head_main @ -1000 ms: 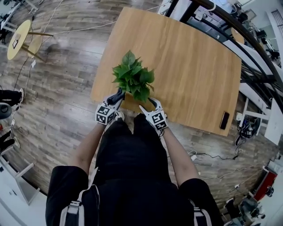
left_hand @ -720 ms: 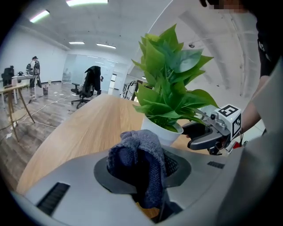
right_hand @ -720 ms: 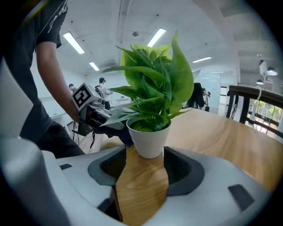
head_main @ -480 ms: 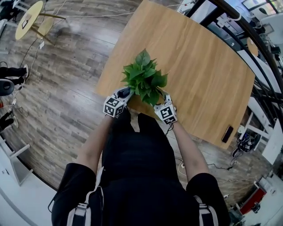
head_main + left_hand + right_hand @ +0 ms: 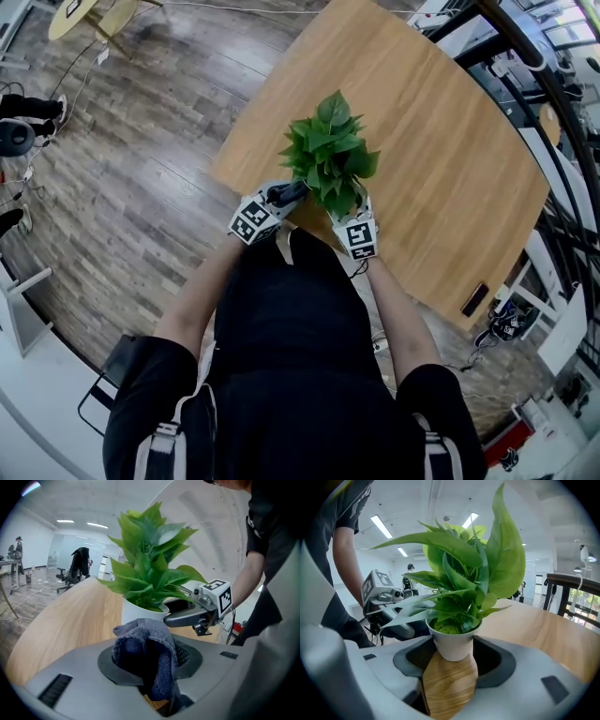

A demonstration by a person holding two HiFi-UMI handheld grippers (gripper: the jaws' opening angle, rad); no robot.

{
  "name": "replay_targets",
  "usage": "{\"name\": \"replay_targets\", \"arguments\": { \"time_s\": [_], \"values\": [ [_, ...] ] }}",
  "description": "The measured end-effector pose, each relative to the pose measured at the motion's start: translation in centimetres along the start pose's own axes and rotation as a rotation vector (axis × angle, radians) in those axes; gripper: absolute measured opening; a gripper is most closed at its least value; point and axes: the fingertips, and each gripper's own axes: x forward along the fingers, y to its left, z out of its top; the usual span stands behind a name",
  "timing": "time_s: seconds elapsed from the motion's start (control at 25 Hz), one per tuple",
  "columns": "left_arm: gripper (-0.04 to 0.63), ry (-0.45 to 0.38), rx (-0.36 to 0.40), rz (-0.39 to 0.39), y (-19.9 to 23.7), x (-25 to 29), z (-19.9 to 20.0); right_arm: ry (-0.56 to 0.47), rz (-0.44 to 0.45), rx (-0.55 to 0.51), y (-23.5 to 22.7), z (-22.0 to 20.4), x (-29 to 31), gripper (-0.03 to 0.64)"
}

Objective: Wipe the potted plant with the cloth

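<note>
A leafy green plant (image 5: 333, 155) in a white pot (image 5: 453, 644) stands near the front edge of the wooden table (image 5: 441, 141). My left gripper (image 5: 292, 192) is at the plant's left, shut on a bunched dark blue-grey cloth (image 5: 145, 651) that sits just short of the pot (image 5: 138, 615). My right gripper (image 5: 354, 204) is at the plant's right. In the right gripper view its jaws have just been opening and stand wide, with the pot between their tips (image 5: 452, 660). Each gripper shows in the other's view: the right gripper (image 5: 180, 618) and the left gripper (image 5: 405, 629).
A small black flat device (image 5: 475, 300) lies near the table's right front corner. A black railing (image 5: 525, 56) runs behind the table at the right. A round side table (image 5: 70, 14) stands on the wood floor at the far left. My legs are against the table's edge.
Both grippers have moved in closer to the pot's two sides. The plant stays where it stood on the table.
</note>
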Motion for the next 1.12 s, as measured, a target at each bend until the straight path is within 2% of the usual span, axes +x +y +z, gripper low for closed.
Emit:
{"name": "replay_targets", "arguments": {
  "time_s": [0.12, 0.24, 0.36, 0.52, 0.6, 0.72, 0.8, 1.12],
  "values": [
    [0.132, -0.005, -0.016, 0.009, -0.6, 0.2, -0.3, -0.003, 0.000, 0.001, 0.0, 0.0, -0.1, 0.252],
    [0.132, -0.021, -0.061, 0.044, 0.8, 0.0, -0.1, 0.011, 0.037, -0.013, 0.8, -0.2, -0.1, 0.252],
    [0.132, -0.028, -0.073, 0.073, 2.4, -0.1, 0.3, 0.050, 0.076, -0.013, 1.6, -1.5, -0.1, 0.253],
    [0.135, -0.041, -0.076, 0.130, 4.4, -0.6, 1.0, 0.041, 0.011, 0.020, -1.1, -1.5, -0.2, 0.253],
    [0.140, -0.044, -0.068, 0.148, 5.1, -0.5, 1.5, 0.027, 0.021, -0.043, -2.0, -0.5, 0.1, 0.255],
    [0.144, -0.062, -0.071, 0.146, 5.4, -0.1, 2.4, 0.026, 0.083, -0.160, -1.6, 0.9, 0.9, 0.255],
    [0.147, -0.076, -0.078, 0.143, 5.4, 0.0, 2.9, 0.019, 0.099, -0.143, -1.1, 1.3, 1.2, 0.255],
    [0.152, -0.088, -0.080, 0.103, 2.2, -0.2, 2.0, 0.010, 0.031, -0.061, -1.0, 1.1, 1.3, 0.253]
  ]
}}
